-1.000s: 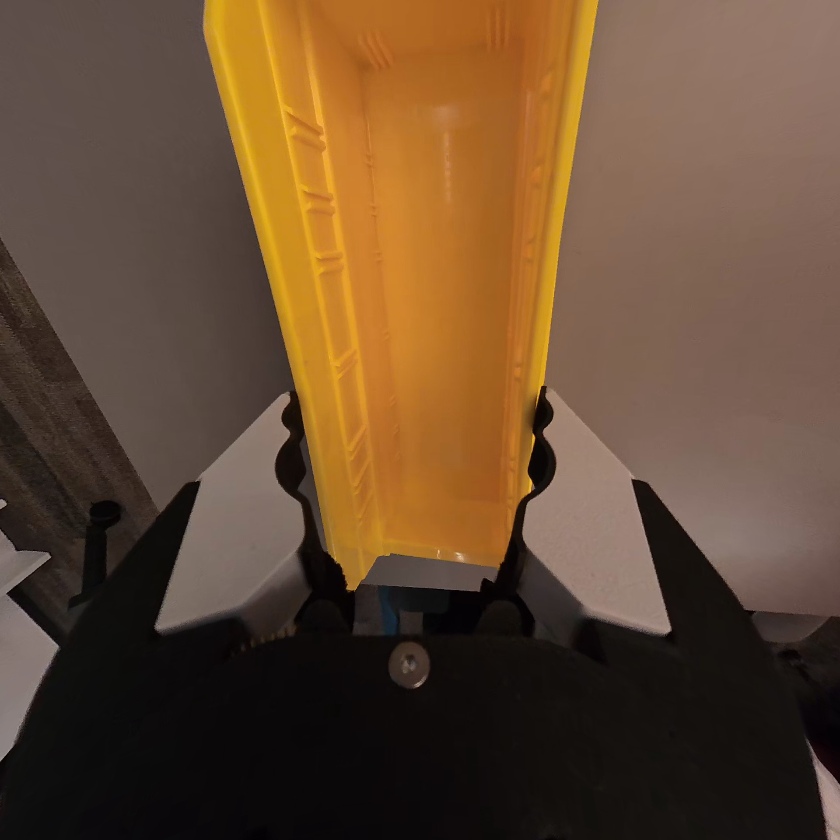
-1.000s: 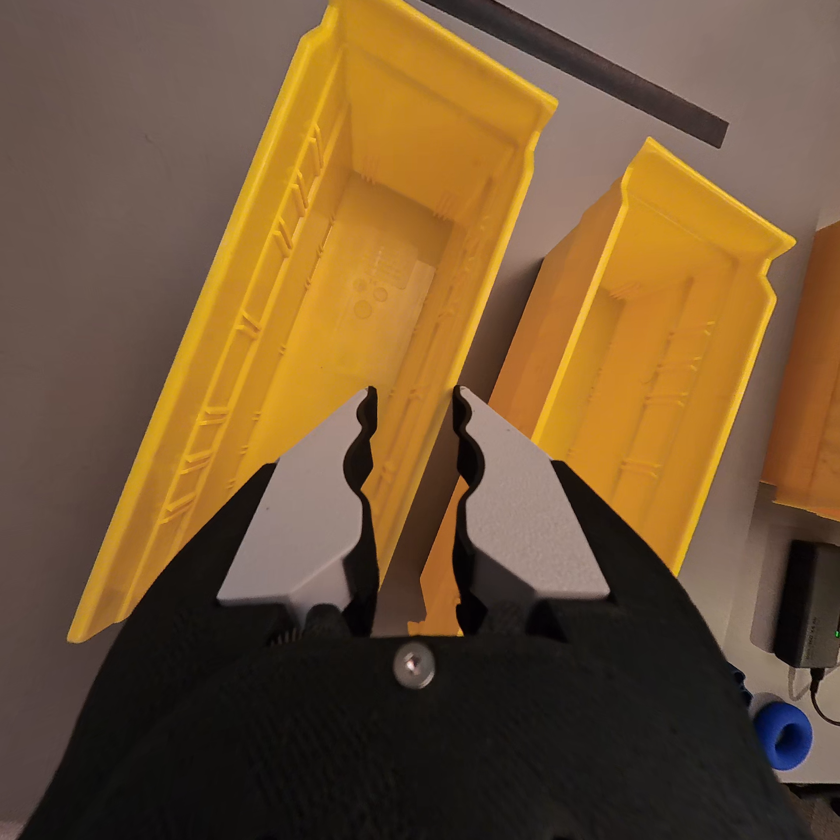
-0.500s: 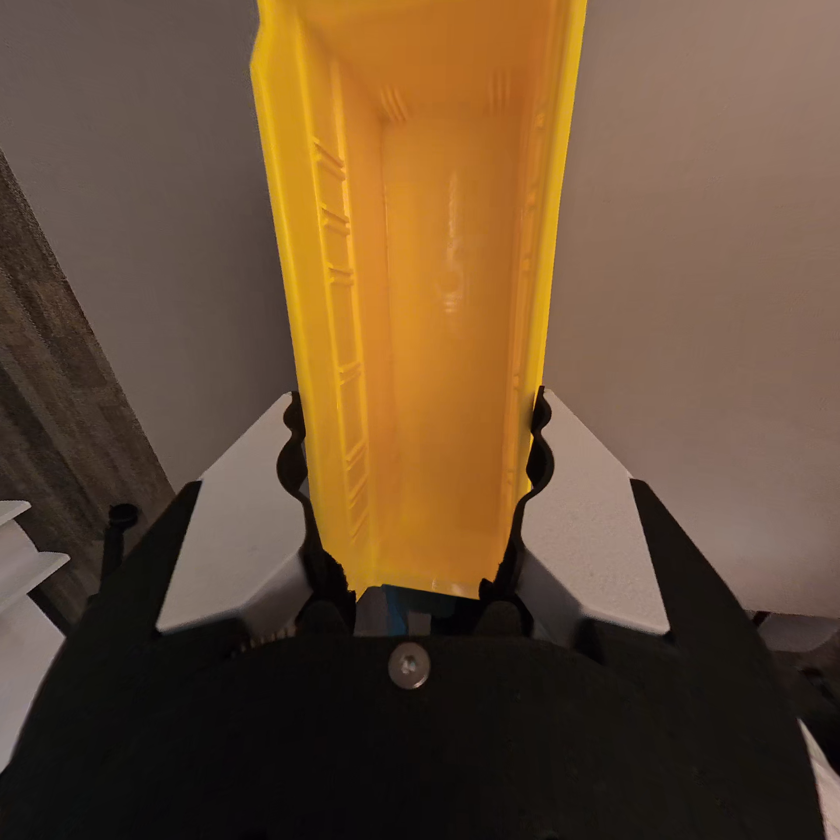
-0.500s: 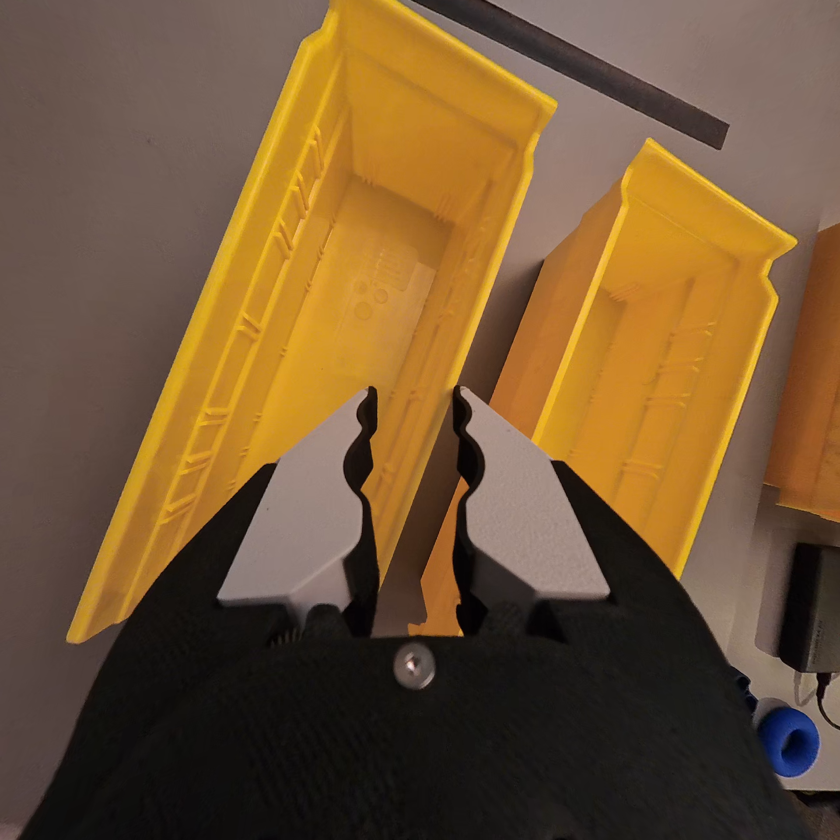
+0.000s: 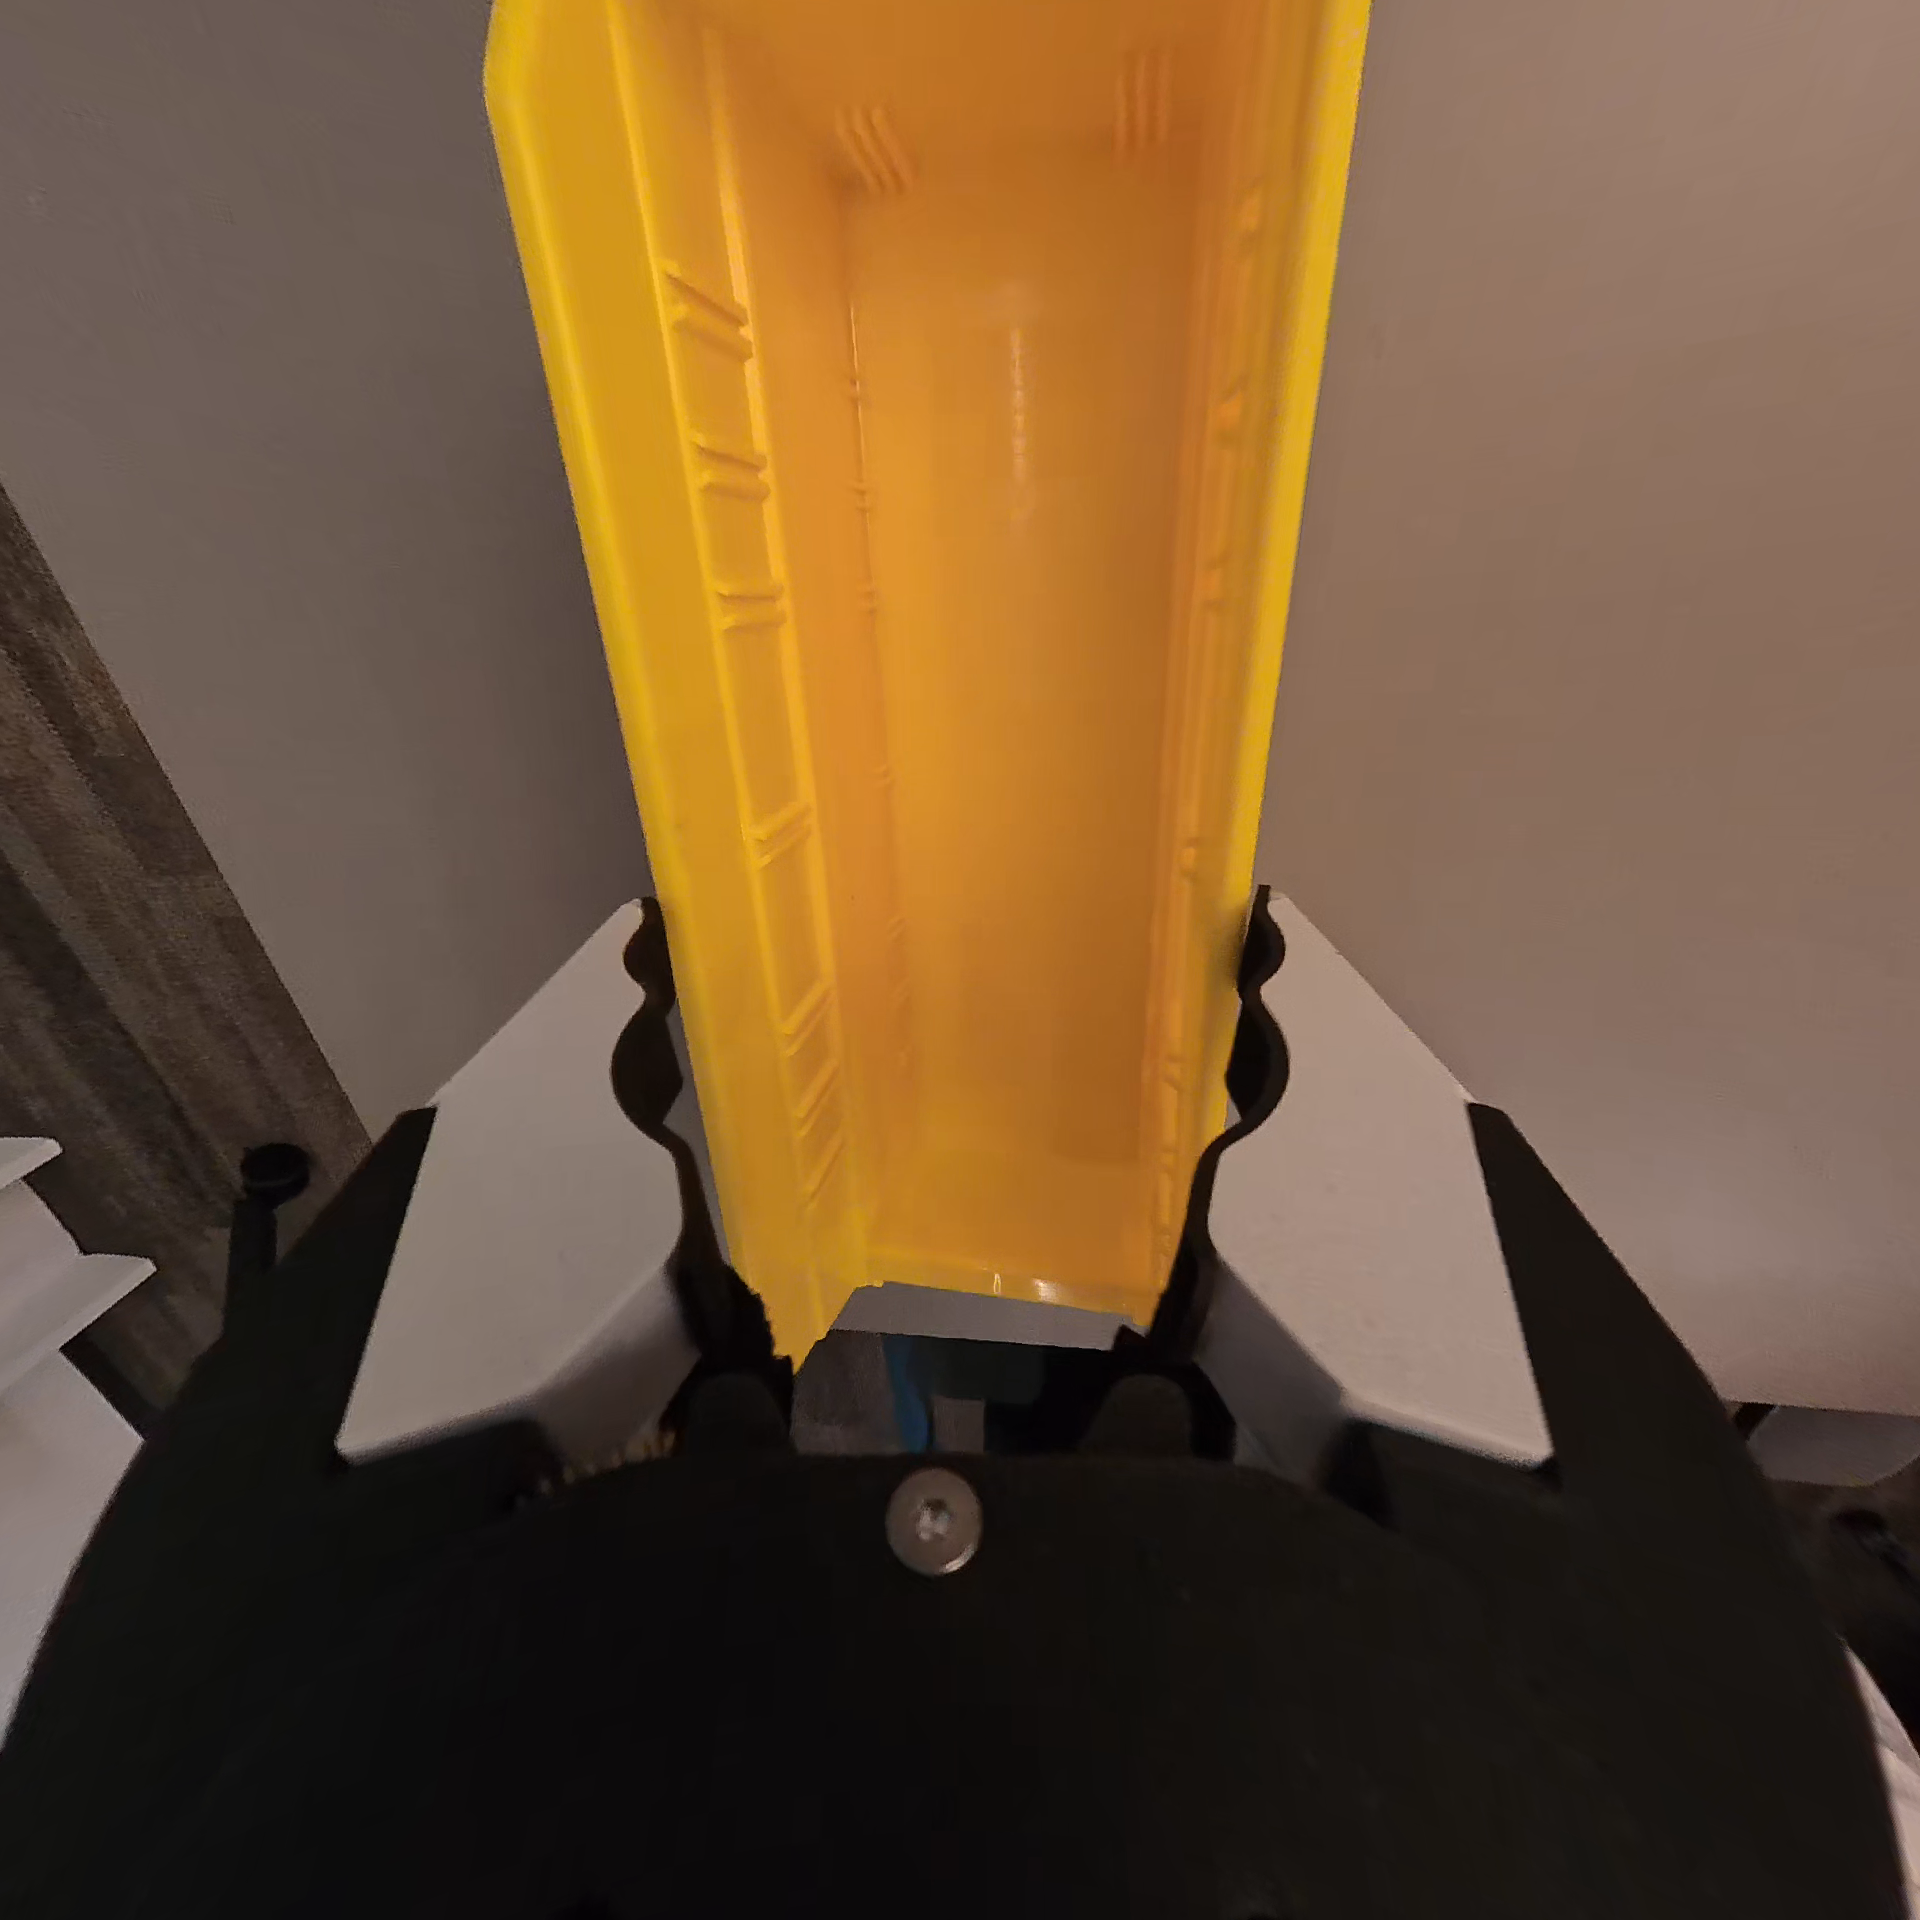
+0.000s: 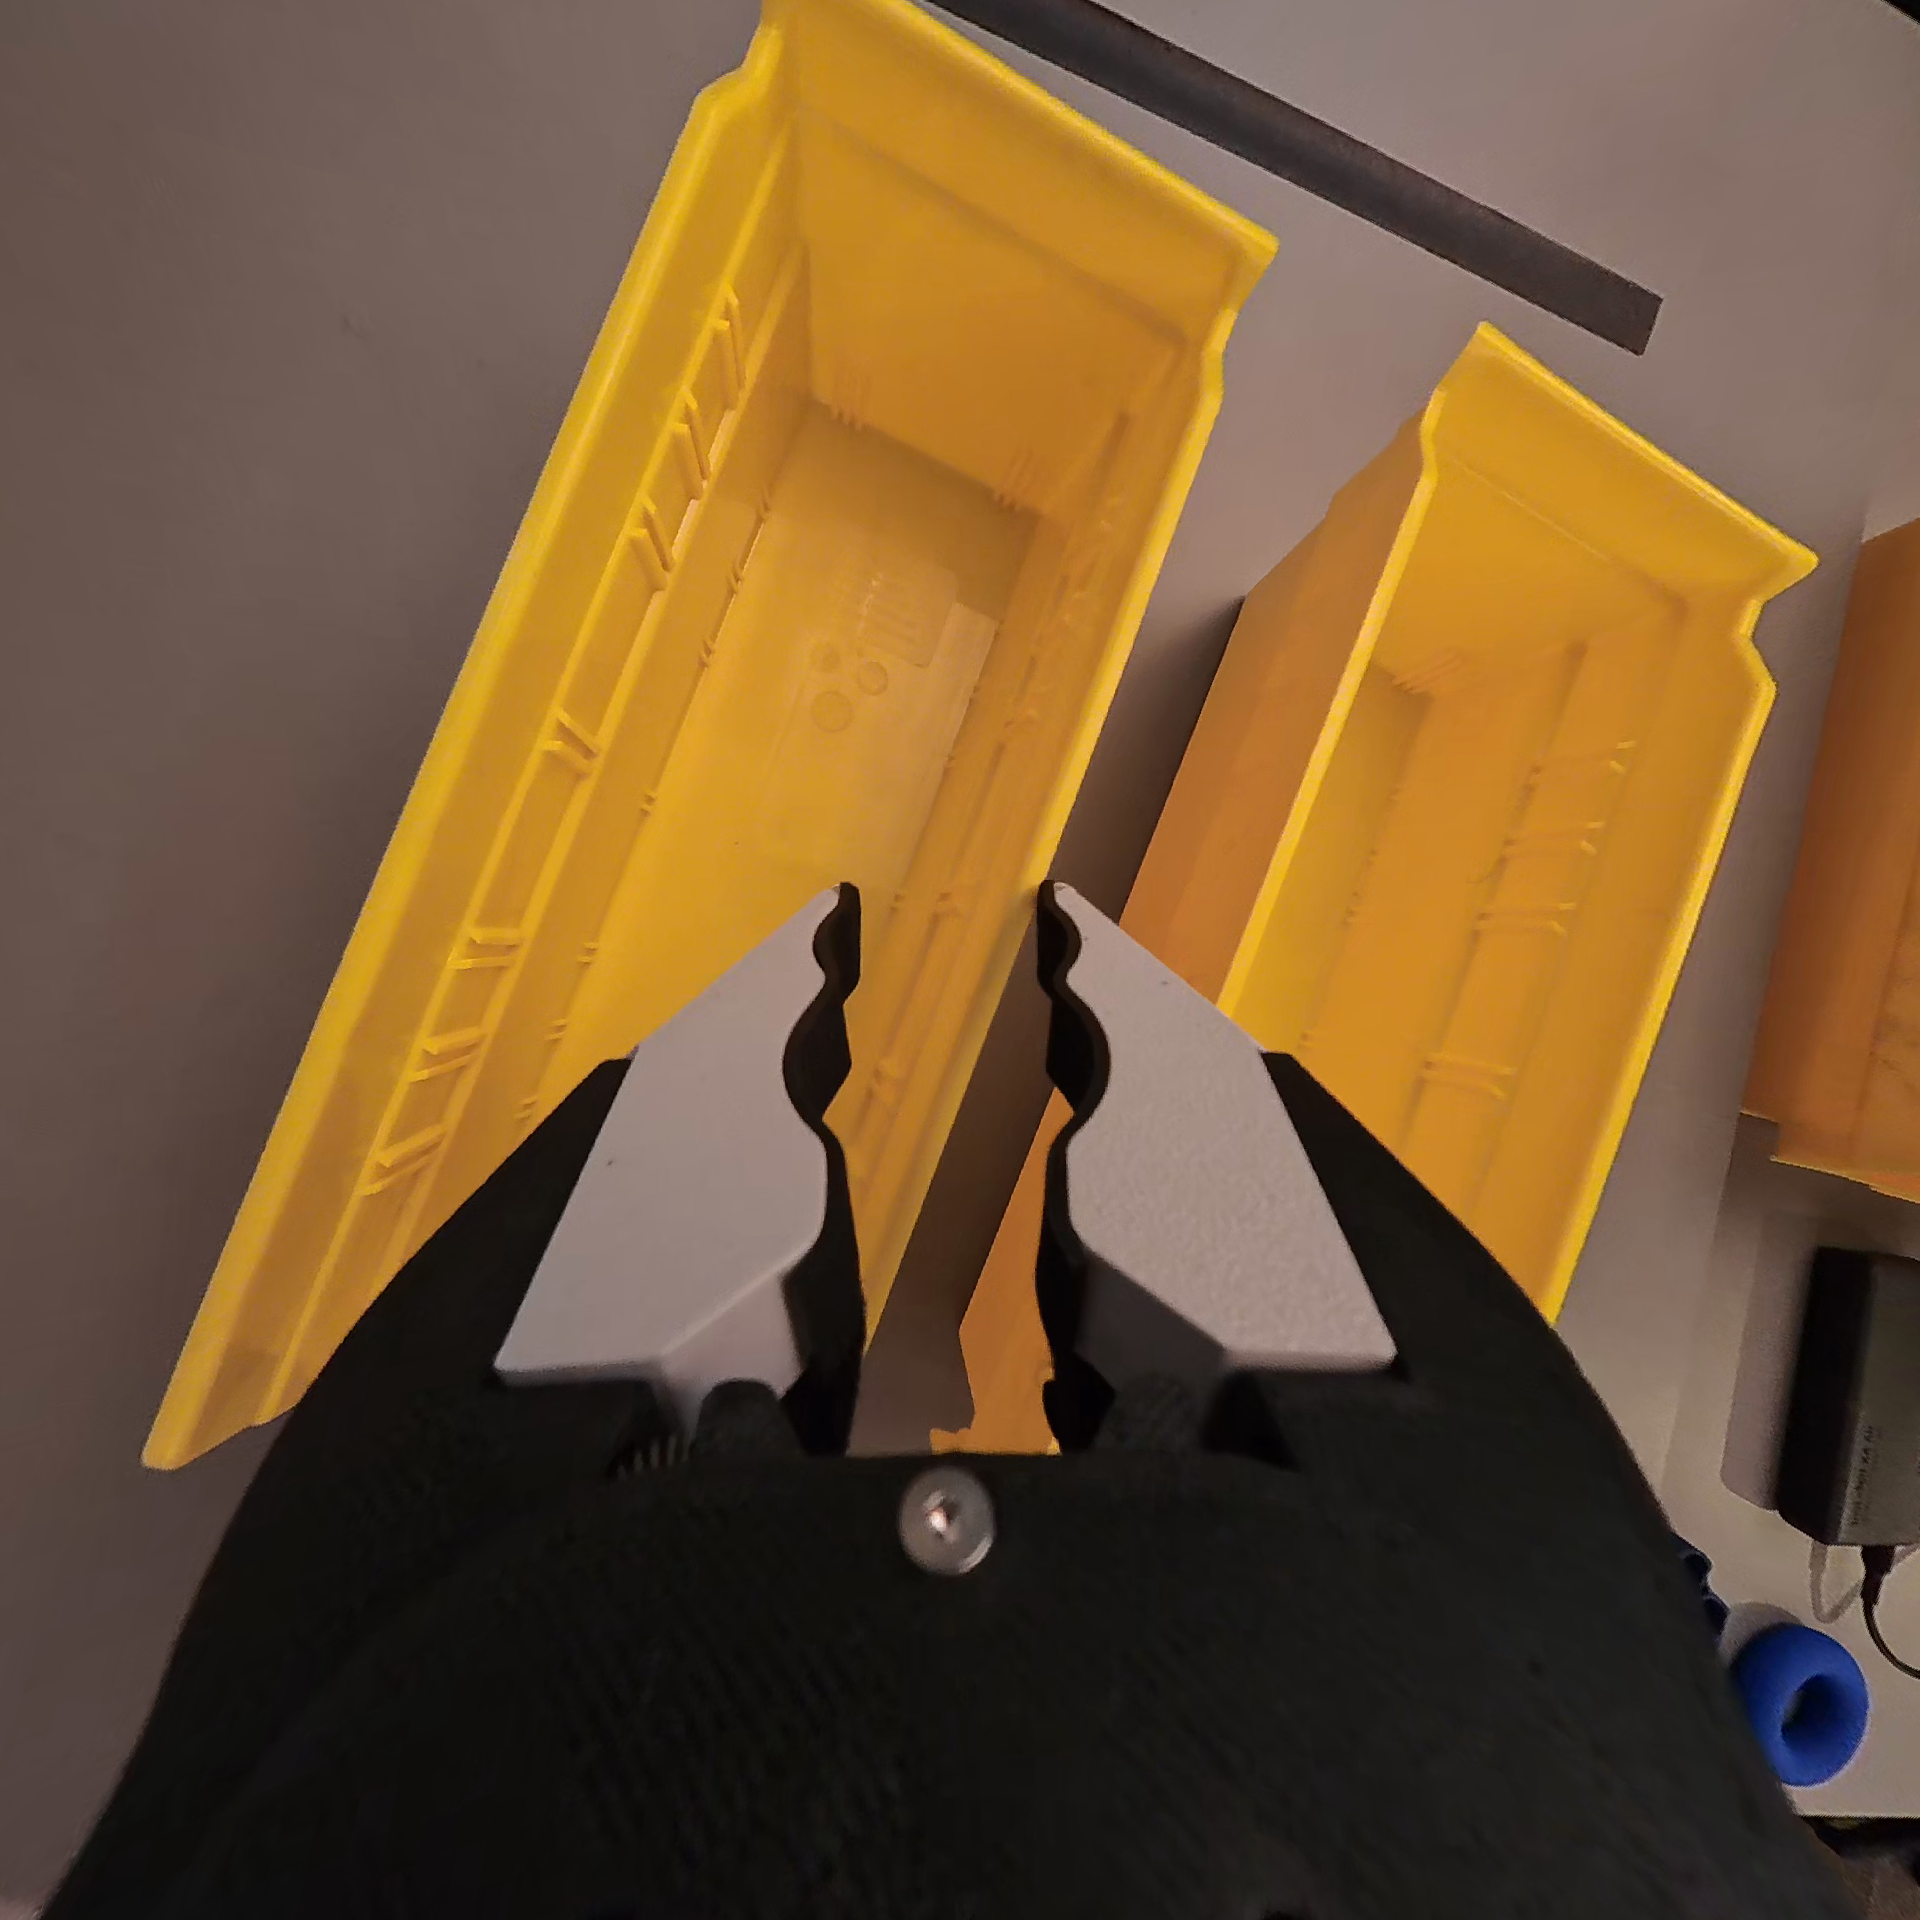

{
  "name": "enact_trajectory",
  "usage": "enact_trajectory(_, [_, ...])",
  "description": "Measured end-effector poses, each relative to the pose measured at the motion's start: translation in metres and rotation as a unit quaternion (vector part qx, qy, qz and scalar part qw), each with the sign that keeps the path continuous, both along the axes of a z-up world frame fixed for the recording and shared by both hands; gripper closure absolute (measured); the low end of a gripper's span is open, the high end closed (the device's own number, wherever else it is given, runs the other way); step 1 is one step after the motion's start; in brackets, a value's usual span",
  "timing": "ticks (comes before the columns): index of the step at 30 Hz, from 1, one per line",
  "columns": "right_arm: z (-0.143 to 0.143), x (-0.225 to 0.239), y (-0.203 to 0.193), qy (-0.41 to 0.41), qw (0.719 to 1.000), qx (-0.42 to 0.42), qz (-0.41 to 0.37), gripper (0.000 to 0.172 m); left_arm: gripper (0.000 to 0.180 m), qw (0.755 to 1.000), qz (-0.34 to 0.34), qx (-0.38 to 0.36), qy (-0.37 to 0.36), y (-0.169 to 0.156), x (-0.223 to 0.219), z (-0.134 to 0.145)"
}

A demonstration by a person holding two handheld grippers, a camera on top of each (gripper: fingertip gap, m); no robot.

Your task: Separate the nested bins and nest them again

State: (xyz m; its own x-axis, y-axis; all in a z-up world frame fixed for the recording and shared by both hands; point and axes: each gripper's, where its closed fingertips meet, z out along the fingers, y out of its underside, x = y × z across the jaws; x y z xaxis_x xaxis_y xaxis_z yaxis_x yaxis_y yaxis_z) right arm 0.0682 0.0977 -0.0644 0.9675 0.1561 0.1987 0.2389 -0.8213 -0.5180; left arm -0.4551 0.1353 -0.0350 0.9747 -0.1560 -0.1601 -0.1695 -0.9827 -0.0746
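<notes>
My left gripper straddles the yellow bin, seemingly not squeezing. My right gripper hangs parted and empty. If I lift now, the bin likely slips and tips.

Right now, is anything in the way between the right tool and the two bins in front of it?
Nothing visible. The right tool is open, with the left bin's right wall showing in the gap. The right bin lies beside it. Both bins are empty. The charger and blue roll lie off to the right.
</notes>
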Motion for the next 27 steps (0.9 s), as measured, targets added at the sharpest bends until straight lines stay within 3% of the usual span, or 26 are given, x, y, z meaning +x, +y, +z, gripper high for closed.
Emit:
enact_trajectory(12, [0.0, 0.0, 0.0, -0.007, 1.0, -0.001, 0.001, 0.137, 0.056, 0.999, 0.013, -0.025, -0.039, 0.002, 0.005, -0.011])
enact_trajectory(27, [-0.001, -0.001, 0.001, -0.005, 1.0, 0.004, 0.002, 0.136, 0.05, 1.0, 0.009, 0.002, -0.028, 0.01, 0.009, -0.002])
